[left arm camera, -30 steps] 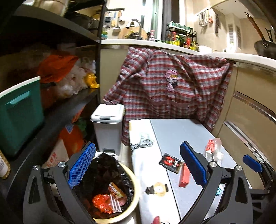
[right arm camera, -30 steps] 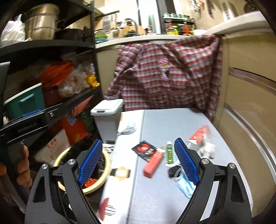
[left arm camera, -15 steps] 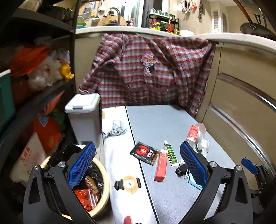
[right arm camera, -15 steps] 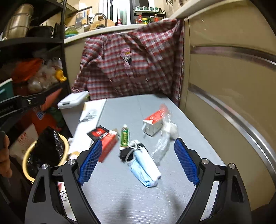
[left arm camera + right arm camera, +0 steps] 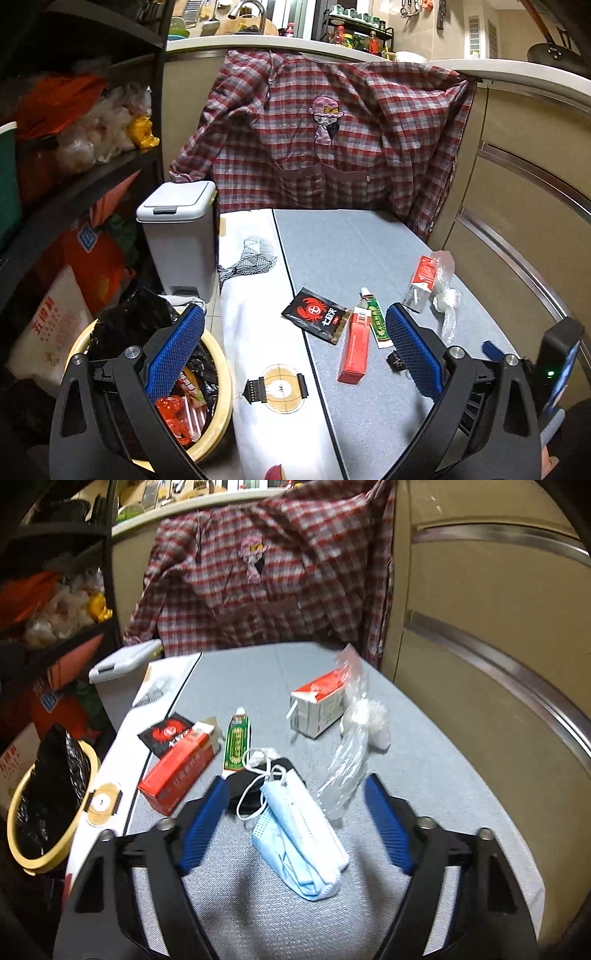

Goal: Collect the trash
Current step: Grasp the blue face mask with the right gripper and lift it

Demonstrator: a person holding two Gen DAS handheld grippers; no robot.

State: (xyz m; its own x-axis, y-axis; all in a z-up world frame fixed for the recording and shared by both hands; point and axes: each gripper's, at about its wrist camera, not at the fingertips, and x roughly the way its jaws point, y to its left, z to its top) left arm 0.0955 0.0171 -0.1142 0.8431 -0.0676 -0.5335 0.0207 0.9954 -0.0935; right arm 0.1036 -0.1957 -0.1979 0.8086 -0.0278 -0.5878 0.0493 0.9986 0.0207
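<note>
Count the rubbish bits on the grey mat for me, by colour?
Red: 2, the long box and the carton
Black: 1, the packet
Green: 1, the tube
Blue: 1, the face mask
Clear: 1, the plastic bag
Total: 6

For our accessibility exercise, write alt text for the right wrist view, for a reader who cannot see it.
The open right gripper hovers over a crumpled blue face mask on a grey table. Beyond lie a red box, a green tube, a small carton and clear plastic wrap. A bin lined with a black bag sits left, below the table.
</note>
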